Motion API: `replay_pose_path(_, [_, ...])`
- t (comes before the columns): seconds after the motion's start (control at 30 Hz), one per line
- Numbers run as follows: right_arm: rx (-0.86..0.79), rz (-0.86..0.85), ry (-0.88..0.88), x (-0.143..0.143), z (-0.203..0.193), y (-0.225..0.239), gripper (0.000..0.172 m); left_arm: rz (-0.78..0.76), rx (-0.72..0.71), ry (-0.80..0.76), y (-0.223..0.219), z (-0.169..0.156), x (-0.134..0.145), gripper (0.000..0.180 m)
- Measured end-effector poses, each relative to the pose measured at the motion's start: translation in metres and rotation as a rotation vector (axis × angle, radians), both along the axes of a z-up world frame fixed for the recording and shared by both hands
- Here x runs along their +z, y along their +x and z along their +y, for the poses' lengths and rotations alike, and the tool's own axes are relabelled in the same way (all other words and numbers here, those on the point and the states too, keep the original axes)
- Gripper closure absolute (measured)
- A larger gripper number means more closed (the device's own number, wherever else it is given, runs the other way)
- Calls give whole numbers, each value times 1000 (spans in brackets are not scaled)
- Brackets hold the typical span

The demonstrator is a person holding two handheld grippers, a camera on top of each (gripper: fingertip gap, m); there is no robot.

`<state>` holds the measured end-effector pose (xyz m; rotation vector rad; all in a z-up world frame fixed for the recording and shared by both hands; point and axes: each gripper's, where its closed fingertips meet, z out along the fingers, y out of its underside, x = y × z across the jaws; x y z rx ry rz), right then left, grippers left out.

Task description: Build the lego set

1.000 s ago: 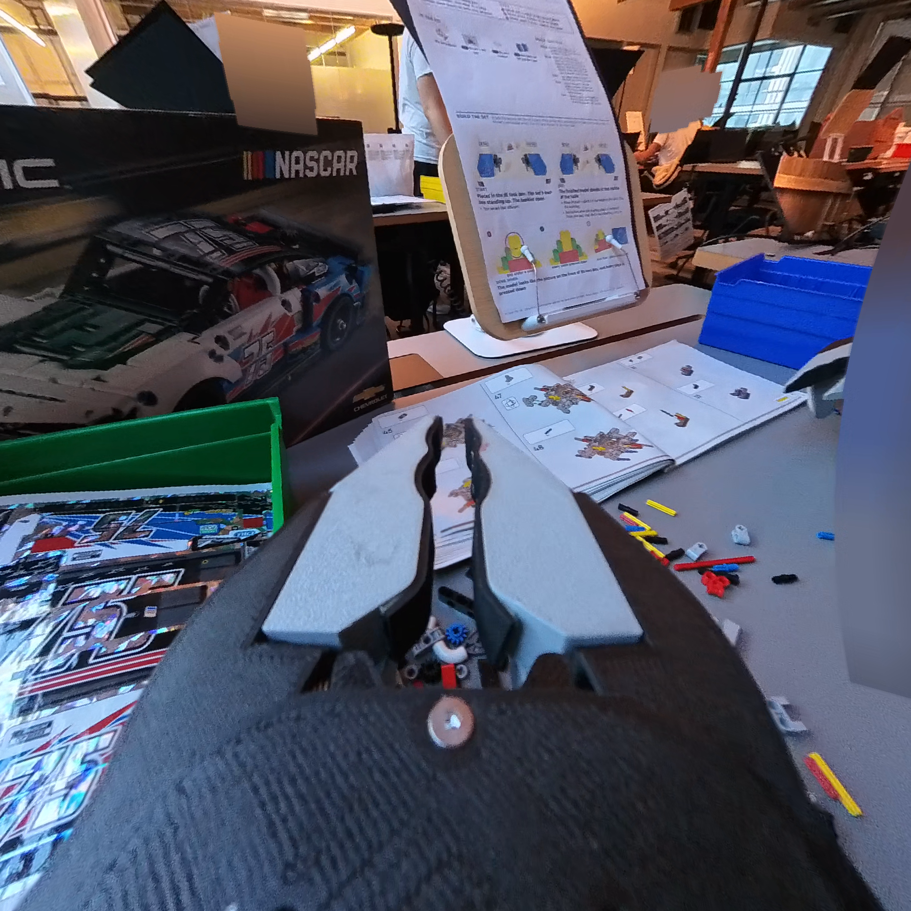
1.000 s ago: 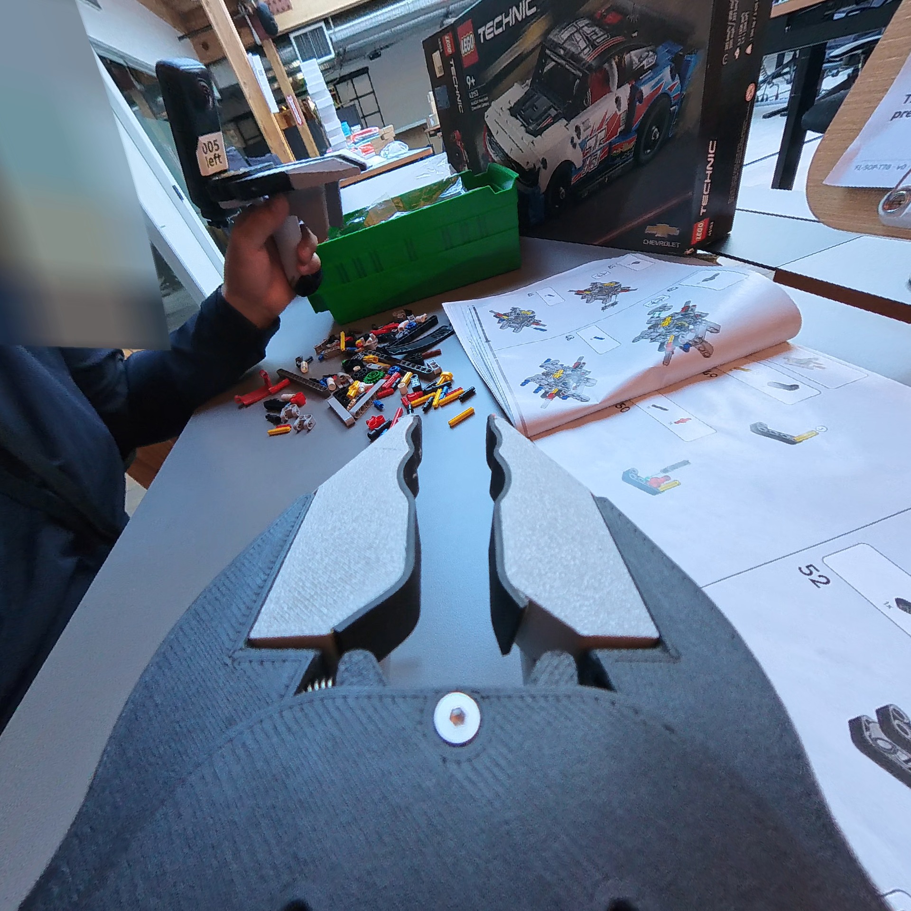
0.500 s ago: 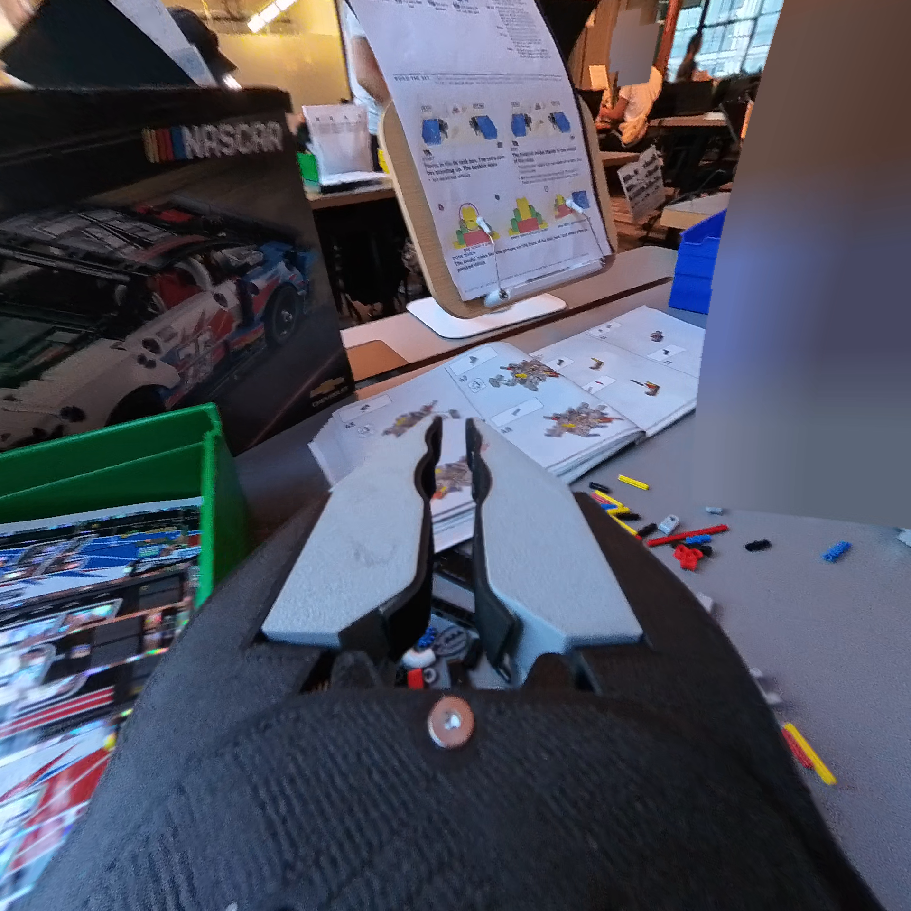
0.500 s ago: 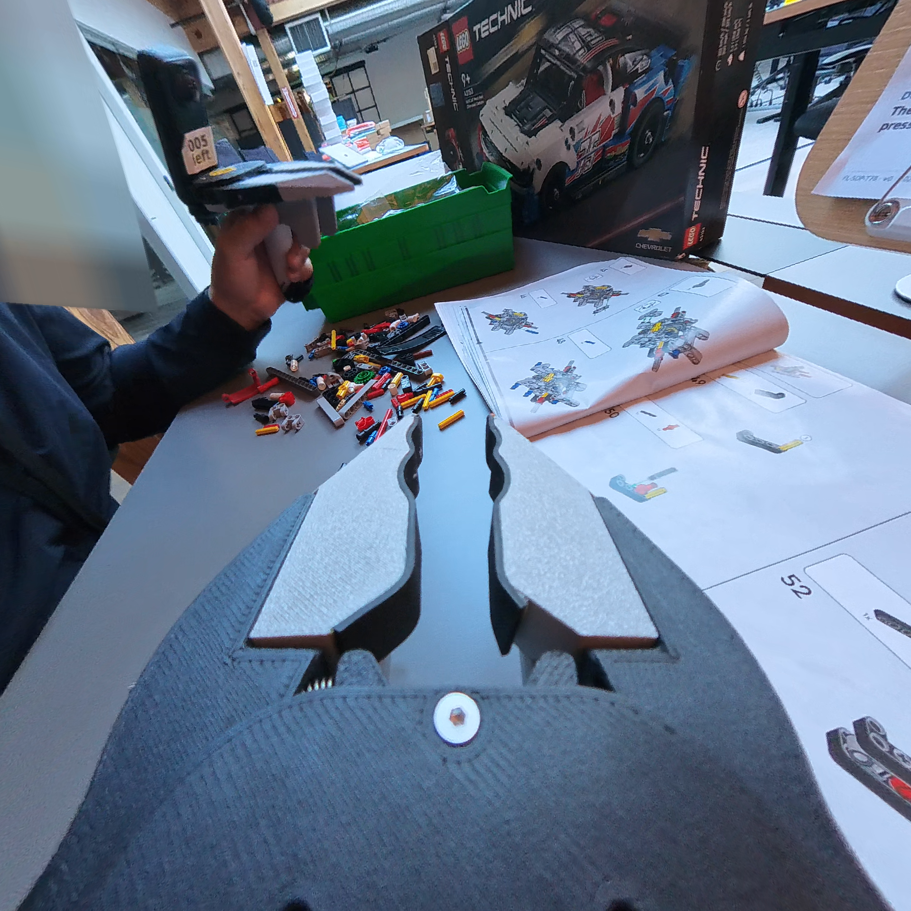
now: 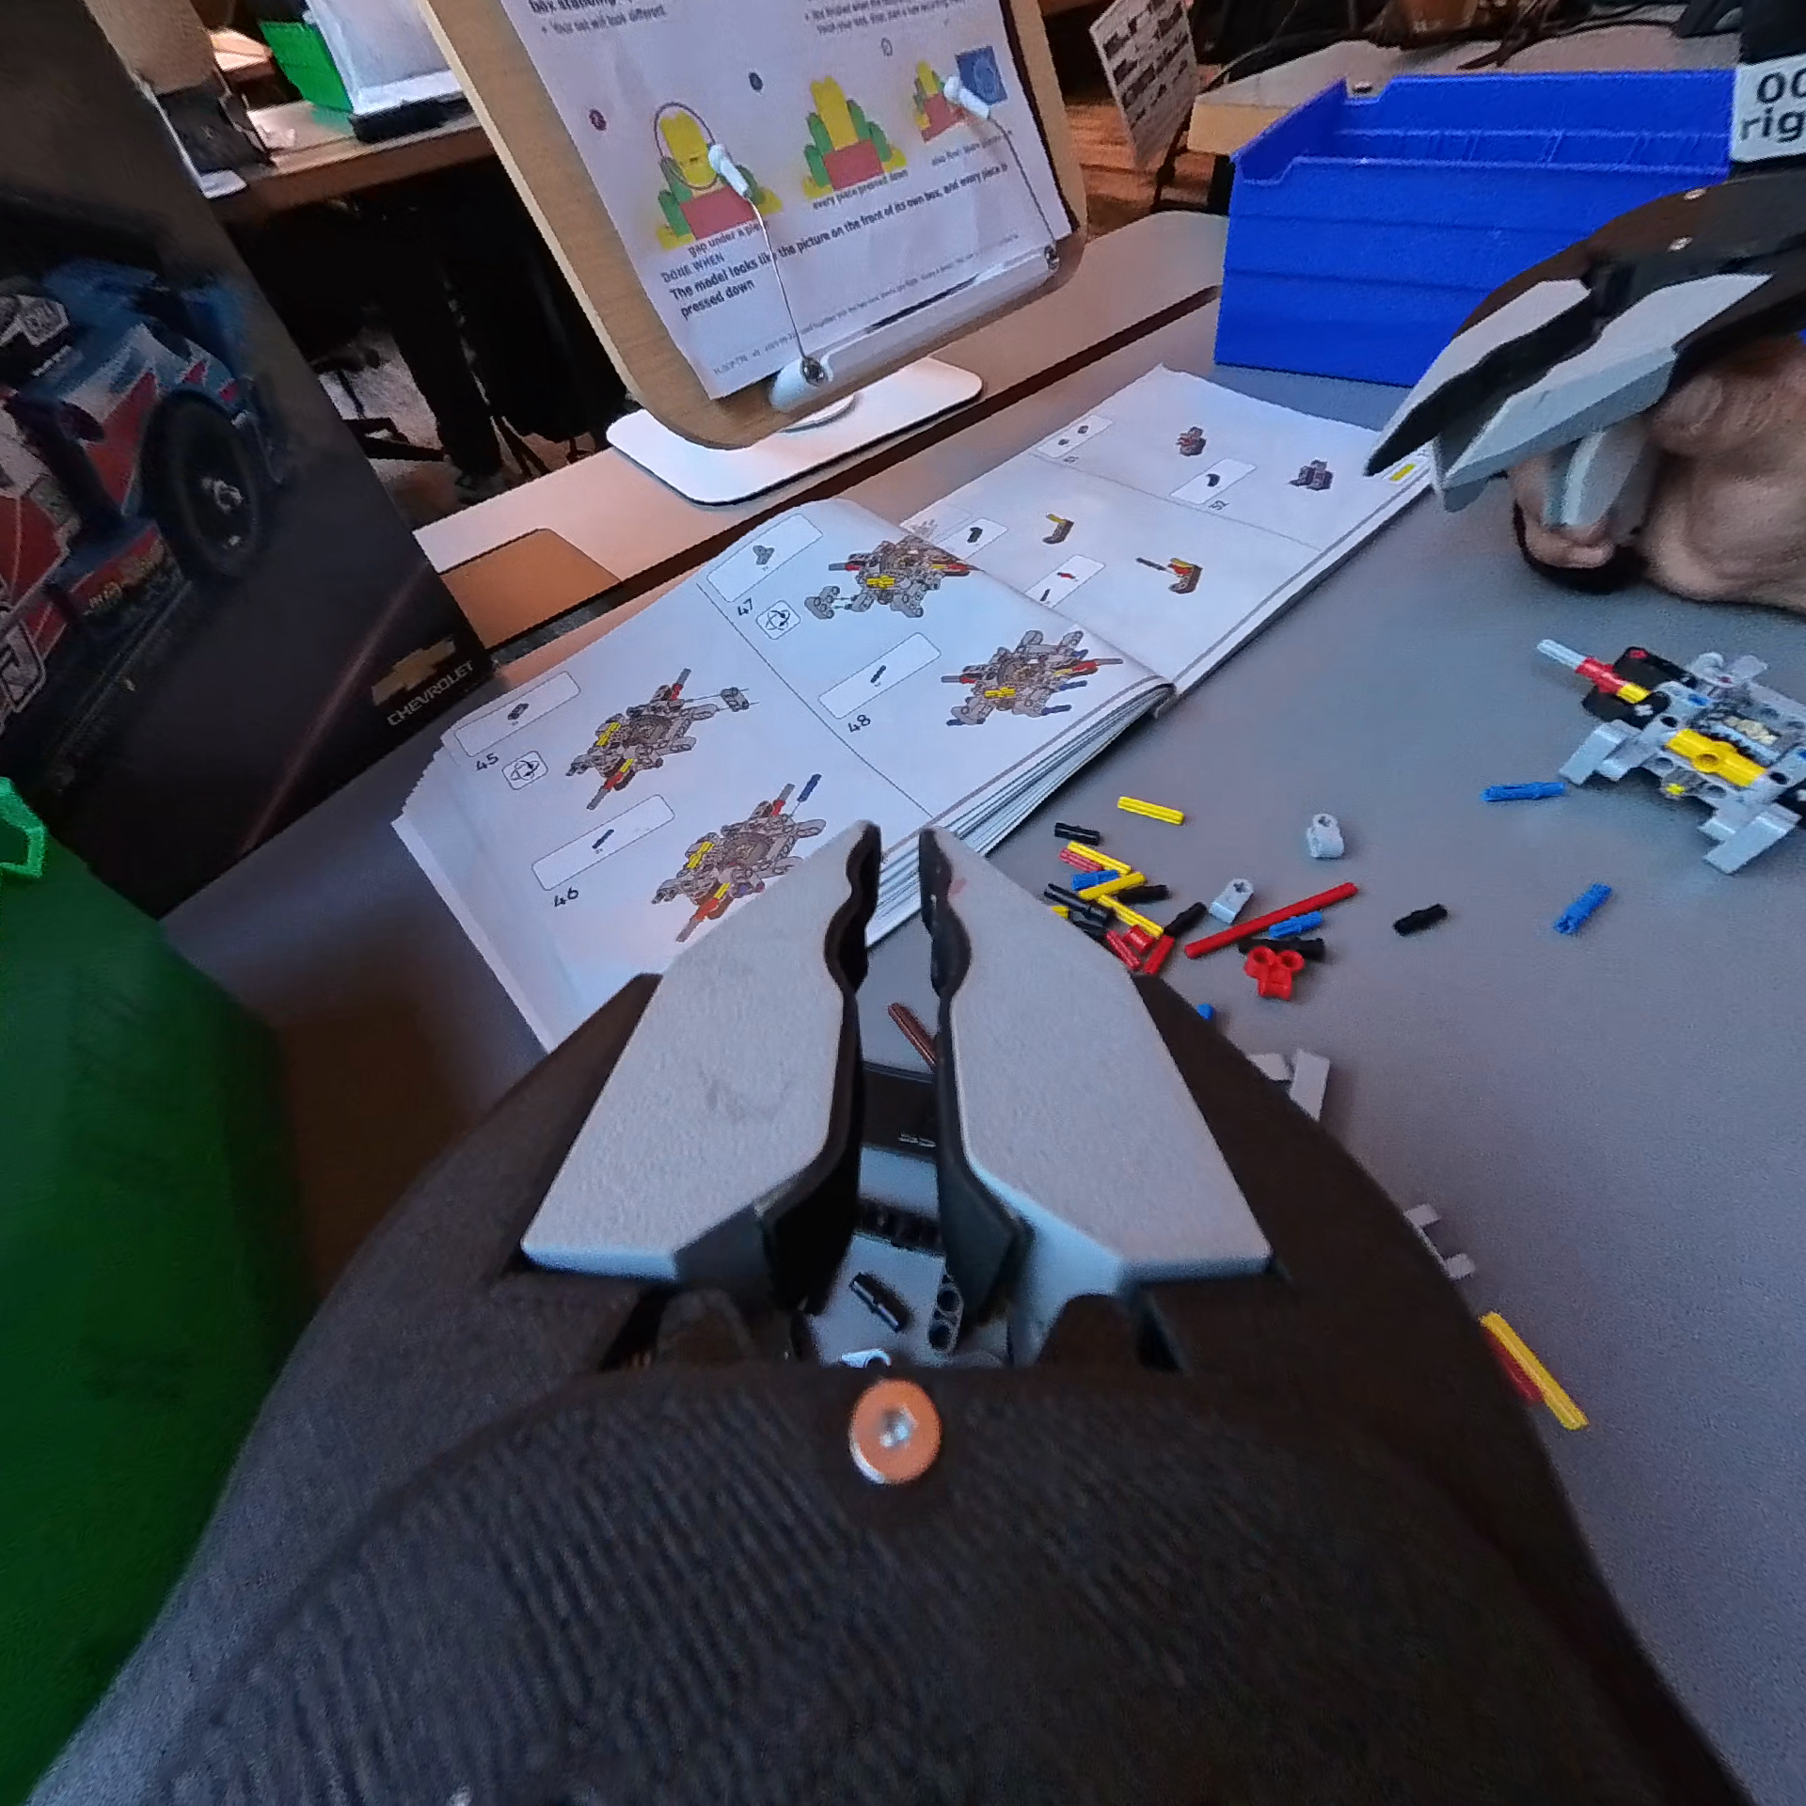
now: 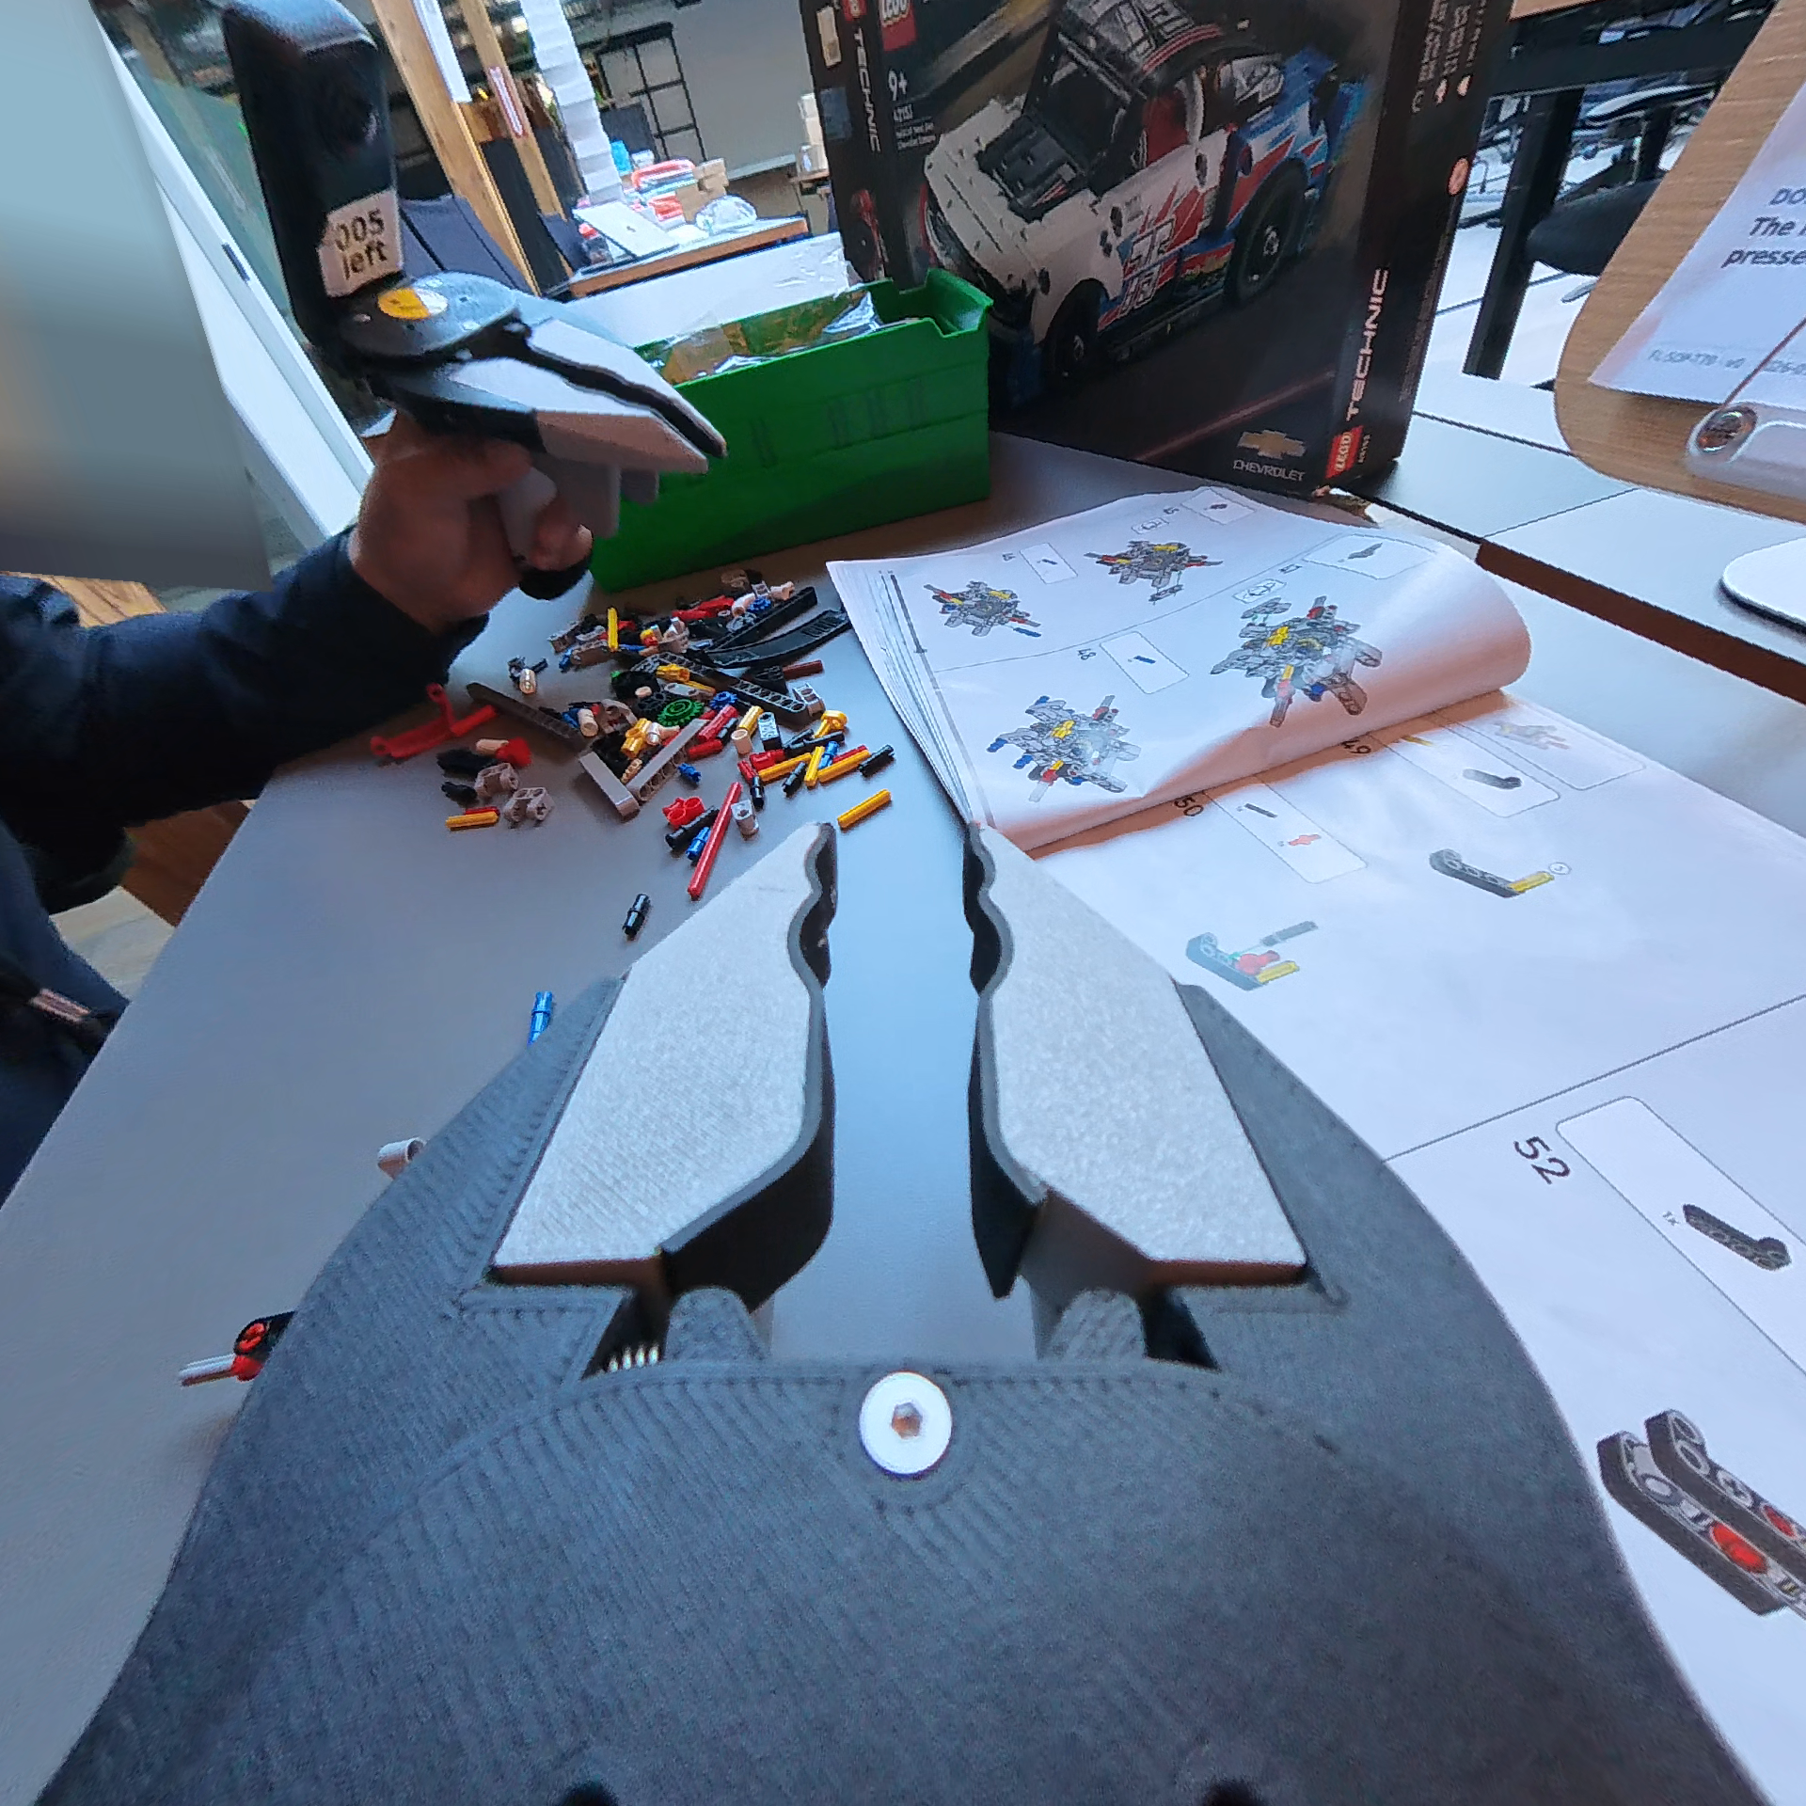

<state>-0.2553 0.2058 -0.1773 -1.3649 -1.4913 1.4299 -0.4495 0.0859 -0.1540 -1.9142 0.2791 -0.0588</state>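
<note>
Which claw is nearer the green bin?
Left. The left claw hangs right beside the green bin, above the loose parts; the right claw sits farther back by the open booklet.

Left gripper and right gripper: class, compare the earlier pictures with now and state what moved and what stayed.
The left gripper swung from beside the green bin out over the loose parts, tipping downward. It took hold of nothing. The right gripper barely shifted, jaws apart as before; the open booklet stayed put.
</note>
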Motion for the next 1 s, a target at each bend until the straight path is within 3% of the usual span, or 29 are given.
replay_pose_path(0.2, [-37, -5, 15, -1, 6, 0, 148, -23, -10, 32, 4, -2, 10, 173])
replay_pose_path(0.37, [-87, -6, 25, -1, 12, 0, 147, -87, -46, 26, 8, -19, 29, 158])
replay_pose_path(0.43, [-105, -8, 31, -1, 14, 0, 147, 16, -6, -24, -22, -45, 45, 150])
replay_pose_path(0.53, [-122, -8, 30, -1, 17, 0, 147, 227, 153, -140, -108, -95, 57, 137])
replay_pose_path(0.6, [-124, -12, 18, -2, 18, 0, 147, 296, 197, -249, -162, -121, 40, 120])
replay_pose_path(0.67, [-131, -18, 5, -2, 20, 0, 147, 302, 170, -377, -196, -130, 4, 103])
replay_pose_path(0.8, [-163, -26, -10, -3, 26, -1, 145, 388, 129, -528, -220, -121, -57, 76])
replay_pose_path(0.9, [-201, -24, -11, -3, 33, 1, 145, 389, 52, -558, -213, -109, -70, 82])
replay_pose_path(1.0, [-228, -22, -25, -3, 38, 2, 145, 419, 23, -535, -211, -100, -61, 124])
